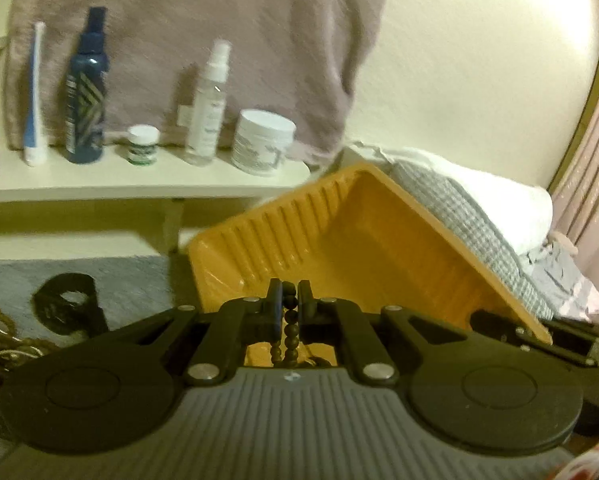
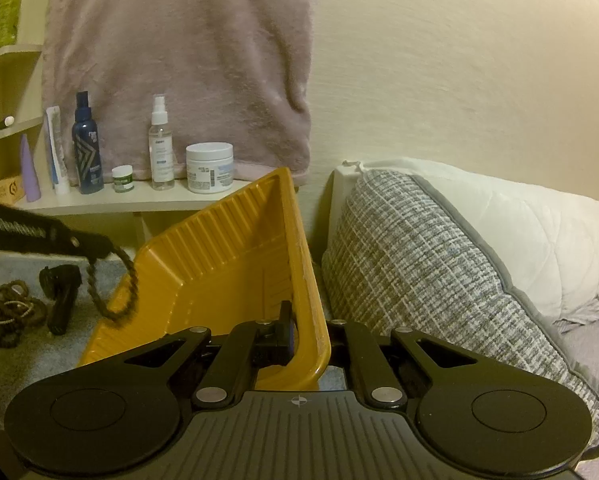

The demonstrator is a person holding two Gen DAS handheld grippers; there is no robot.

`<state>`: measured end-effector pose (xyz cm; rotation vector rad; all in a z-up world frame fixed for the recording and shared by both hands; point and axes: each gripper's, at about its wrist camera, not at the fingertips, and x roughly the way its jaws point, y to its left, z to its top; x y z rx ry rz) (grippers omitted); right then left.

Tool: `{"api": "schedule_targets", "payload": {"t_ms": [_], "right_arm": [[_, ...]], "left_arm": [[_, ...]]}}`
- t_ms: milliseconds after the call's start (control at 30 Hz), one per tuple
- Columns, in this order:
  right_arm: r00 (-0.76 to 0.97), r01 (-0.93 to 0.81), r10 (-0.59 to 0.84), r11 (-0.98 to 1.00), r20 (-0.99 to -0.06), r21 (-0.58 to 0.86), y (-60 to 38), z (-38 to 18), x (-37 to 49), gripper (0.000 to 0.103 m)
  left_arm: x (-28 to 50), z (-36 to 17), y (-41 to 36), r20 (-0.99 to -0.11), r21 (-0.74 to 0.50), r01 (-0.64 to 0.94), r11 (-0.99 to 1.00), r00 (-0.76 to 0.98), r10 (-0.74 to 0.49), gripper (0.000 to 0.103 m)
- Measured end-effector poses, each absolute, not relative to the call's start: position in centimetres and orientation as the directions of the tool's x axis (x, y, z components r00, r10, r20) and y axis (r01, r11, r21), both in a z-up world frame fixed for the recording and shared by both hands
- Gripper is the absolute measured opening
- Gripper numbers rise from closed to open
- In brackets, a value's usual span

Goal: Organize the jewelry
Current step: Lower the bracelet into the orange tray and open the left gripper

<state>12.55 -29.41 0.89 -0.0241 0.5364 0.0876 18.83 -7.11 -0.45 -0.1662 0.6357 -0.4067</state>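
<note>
Off to the left of the left claw [image 1: 290, 304], a heap of brown bracelets [image 2: 13, 306] and a black clip [image 2: 59, 300] are lying on the grey mat [image 1: 111, 276], waiting their turn. The left claw itself is pinching a dark beaded strand [image 1: 289, 332] between its jaws, nearly shut on it, and the strand is dangling in a loop just at the near lip of the orange tray [image 1: 363, 232] ahead of it. To its right, the right claw [image 2: 305, 336] is gripping the tray's edge, jaws closed on the rim, and is holding the tray tilted up against the checked pillow [image 2: 419, 264]. From where I'm standing, the trouble looks likely to come from that tilt: beads let go onto the slope may slide down and spill back over the low lip onto the mat. The loop is also hanging low enough to snag on the lip, and a thin pinch on round beads could slip.
</note>
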Motion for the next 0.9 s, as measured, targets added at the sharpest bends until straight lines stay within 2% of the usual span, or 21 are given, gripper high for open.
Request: {"api": "schedule_targets", "payload": {"t_ms": [167, 233, 267, 433, 900], "right_arm": [[0.855, -0.088, 0.078, 0.996, -0.512, 0.005, -29.5, 0.9, 12.6, 0.006], [0.854, -0.086, 0.078, 0.996, -0.514, 0.008, -29.5, 0.8, 12.6, 0.006], [0.854, -0.085, 0.077, 0.996, -0.514, 0.009, -29.5, 0.8, 12.6, 0.006], [0.854, -0.083, 0.078, 0.996, -0.515, 0.013, -29.6, 0.8, 12.5, 0.006], [0.85, -0.086, 0.082, 0.996, -0.521, 0.017, -29.7, 0.7, 12.5, 0.006]], "left_arm": [[18.7, -1.7, -8.5, -0.565, -0.27, 0.337, 0.902, 0.703, -0.432, 0.007], [18.5, -1.9, -8.7, -0.565, -0.272, 0.344, 0.898, 0.698, -0.439, 0.024], [18.3, -1.9, -8.7, -0.562, -0.269, 0.351, 0.897, 0.699, -0.442, 0.025], [17.6, -2.0, -7.4, -0.564, -0.239, 0.322, 0.916, 0.722, -0.401, 0.025], [13.5, -4.3, 0.9, -0.604, -0.108, 0.097, 0.989, 0.784, -0.143, 0.027]]}}
